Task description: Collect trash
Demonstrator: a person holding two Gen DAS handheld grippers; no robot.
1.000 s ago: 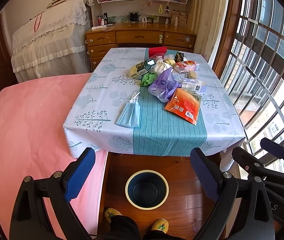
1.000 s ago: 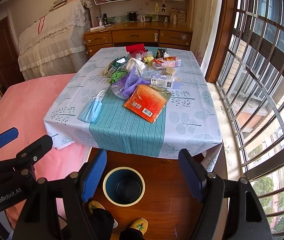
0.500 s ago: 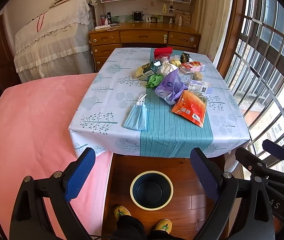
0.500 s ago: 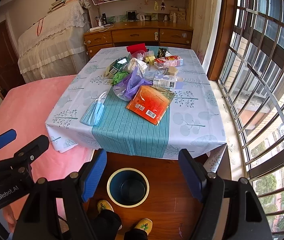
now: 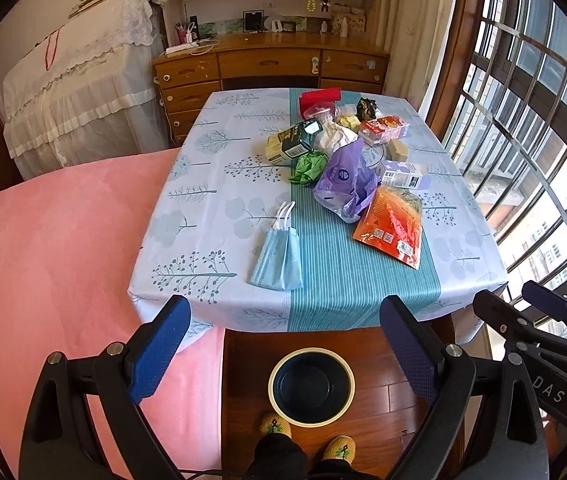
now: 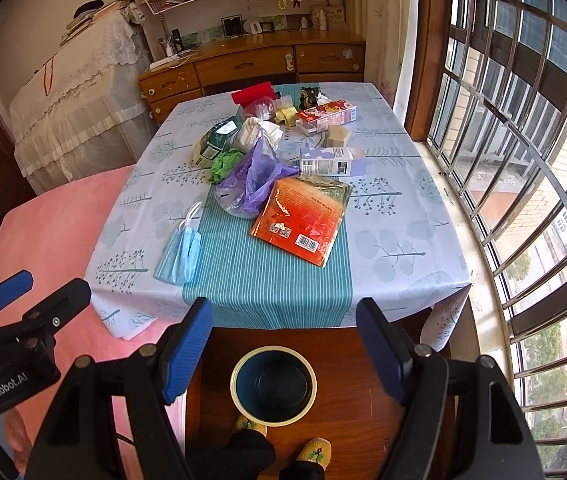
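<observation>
From the left wrist, the left claw [image 5: 283, 354] gaped wide and empty over a dark, cream-rimmed bin [image 5: 311, 389] on the floor. Beyond, on the surface [image 5: 211, 208], trash clustered: blue face masks [image 5: 277, 256], purple bag [image 5: 343, 184], orange packet [image 5: 391, 226].

From the right wrist, the right claw [image 6: 285, 354] also stood wide, empty, above the bin [image 6: 273, 385]; masks [image 6: 179, 252] lay nearest.

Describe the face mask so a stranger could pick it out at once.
Find the table with the tree-print cloth and teal centre stripe. Nearest its front edge, left of the orange packet, lies the face mask: pale blue, pleated, white ear loops, apart from the pile.
</observation>
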